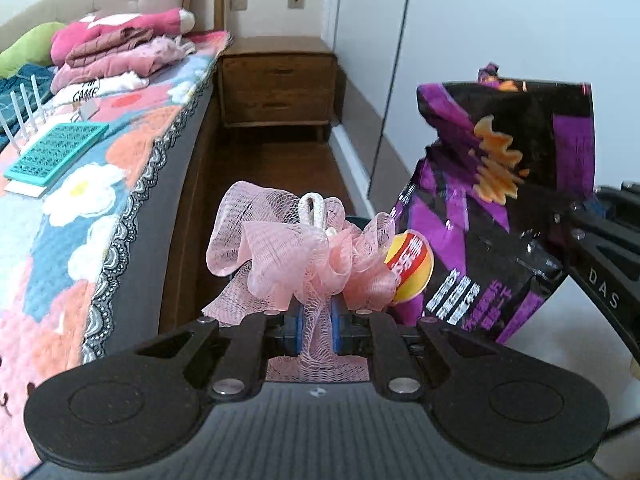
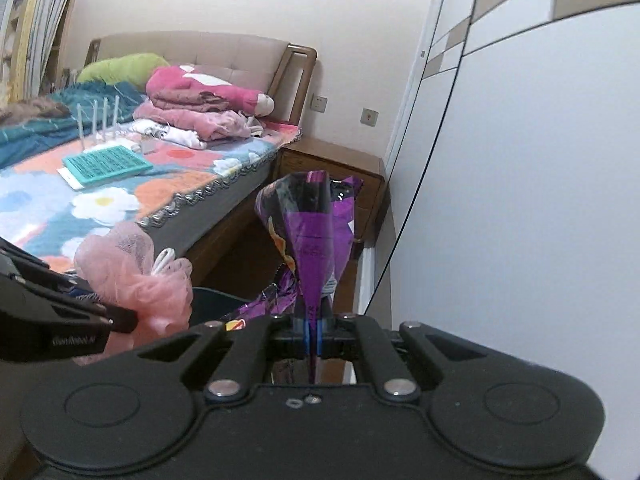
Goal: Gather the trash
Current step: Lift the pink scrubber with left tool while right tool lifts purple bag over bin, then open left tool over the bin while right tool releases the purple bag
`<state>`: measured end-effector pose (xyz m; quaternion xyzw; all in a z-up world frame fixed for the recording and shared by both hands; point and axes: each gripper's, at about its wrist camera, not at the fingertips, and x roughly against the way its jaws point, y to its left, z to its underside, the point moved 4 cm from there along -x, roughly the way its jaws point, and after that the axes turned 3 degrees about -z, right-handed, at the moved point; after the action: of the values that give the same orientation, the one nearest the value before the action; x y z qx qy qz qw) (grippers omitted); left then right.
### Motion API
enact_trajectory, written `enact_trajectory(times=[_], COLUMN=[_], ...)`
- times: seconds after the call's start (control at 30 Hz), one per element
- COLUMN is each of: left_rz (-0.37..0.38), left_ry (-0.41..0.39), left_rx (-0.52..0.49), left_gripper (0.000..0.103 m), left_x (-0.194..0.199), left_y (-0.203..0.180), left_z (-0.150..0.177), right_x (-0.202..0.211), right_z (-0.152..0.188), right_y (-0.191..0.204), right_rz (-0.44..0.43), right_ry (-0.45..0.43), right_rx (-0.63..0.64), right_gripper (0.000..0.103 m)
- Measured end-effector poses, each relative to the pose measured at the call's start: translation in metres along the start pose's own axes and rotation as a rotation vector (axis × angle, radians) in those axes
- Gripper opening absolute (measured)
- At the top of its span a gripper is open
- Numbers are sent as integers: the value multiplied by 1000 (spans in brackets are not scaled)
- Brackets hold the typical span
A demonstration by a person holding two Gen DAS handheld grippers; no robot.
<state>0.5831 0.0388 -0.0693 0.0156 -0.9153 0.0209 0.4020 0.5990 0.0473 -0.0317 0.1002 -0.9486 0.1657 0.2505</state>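
Observation:
My left gripper [image 1: 316, 320] is shut on a pink mesh bath sponge [image 1: 296, 248] with a white cord loop, held up beside the bed. The sponge also shows in the right wrist view [image 2: 132, 272], with the left gripper [image 2: 120, 320] at the lower left. My right gripper [image 2: 314, 330] is shut on a purple and black snack bag [image 2: 312, 232], held upright. In the left wrist view the bag [image 1: 492, 208] hangs just right of the sponge, with the right gripper [image 1: 560, 248] clamped on its edge. A dark bin rim [image 2: 218, 296] shows below both items.
A bed [image 1: 80, 184] with a flowered blanket lies to the left, holding folded clothes [image 1: 120, 52], a teal grid tray [image 1: 56, 152] and white upright rods [image 1: 24, 108]. A wooden nightstand [image 1: 280, 80] stands behind. A white wardrobe [image 1: 500, 20] fills the right side.

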Motion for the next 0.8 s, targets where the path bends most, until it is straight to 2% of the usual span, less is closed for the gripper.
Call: enact_trajectory(times=[0.17, 0.43, 0.67, 0.73, 0.8], left_rz=[-21, -39, -59, -52, -48], left_ry=[46, 152, 226, 249, 248], left_rx=[7, 24, 10, 6, -15], left_gripper=[12, 12, 13, 13, 13], left_x=[-57, -136, -171, -177, -179], left_y=[7, 10, 11, 11, 8], left_z=[-1, 26, 53, 60, 62], right_x=[-47, -96, -120, -124, -126], right_z=[14, 53, 79, 84, 88], right_y=[8, 29, 47, 52, 54], right_rz=[12, -35, -104, -100, -120], right_ry=[47, 135, 223, 241, 259], right_rx=[8, 17, -10, 0, -7], right_gripper=[2, 3, 5, 7, 10])
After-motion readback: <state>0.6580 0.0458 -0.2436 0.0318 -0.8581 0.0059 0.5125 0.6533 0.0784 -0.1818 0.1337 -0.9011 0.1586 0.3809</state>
